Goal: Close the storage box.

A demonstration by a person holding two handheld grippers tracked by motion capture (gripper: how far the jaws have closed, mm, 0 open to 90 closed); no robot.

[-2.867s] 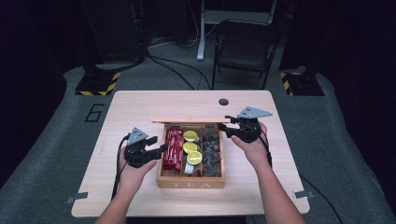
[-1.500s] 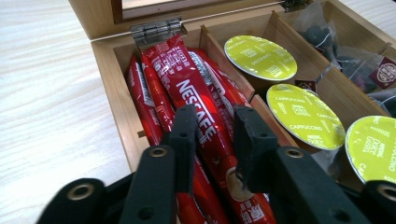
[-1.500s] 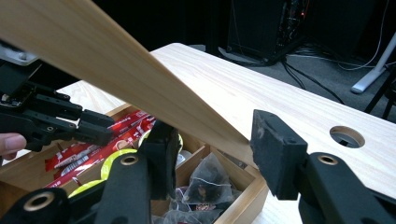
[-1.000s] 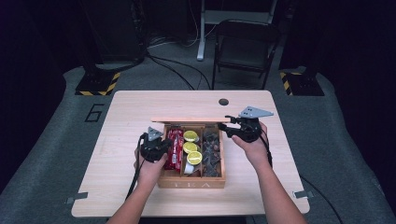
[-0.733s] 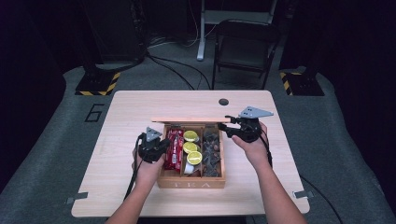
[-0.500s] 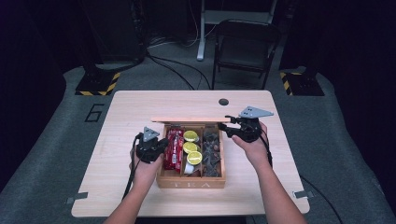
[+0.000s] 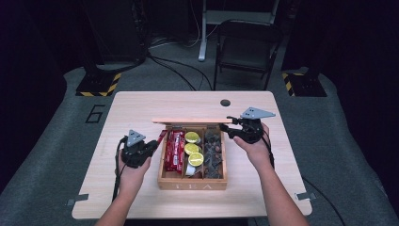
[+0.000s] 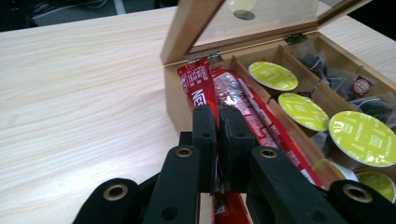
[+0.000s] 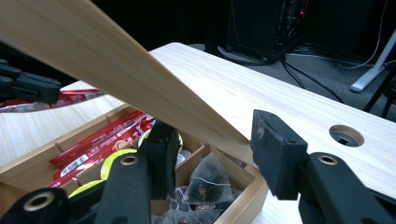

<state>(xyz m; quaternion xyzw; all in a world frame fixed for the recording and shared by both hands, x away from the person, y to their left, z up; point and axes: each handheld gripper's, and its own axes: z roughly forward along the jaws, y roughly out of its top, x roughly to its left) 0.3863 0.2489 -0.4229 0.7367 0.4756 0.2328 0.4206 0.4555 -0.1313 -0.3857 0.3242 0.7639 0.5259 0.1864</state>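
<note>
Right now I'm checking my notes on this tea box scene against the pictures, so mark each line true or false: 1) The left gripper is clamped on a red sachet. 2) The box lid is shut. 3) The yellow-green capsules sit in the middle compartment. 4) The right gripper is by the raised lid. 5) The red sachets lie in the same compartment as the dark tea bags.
1) True: the left gripper is shut on a red sachet.
2) False: the lid stands raised over the wooden box.
3) True: the capsules fill the middle compartment.
4) True: the right gripper has the lid's edge between its fingers.
5) False: the remaining red sachets lie in the left compartment, the tea bags in the right one.
</note>
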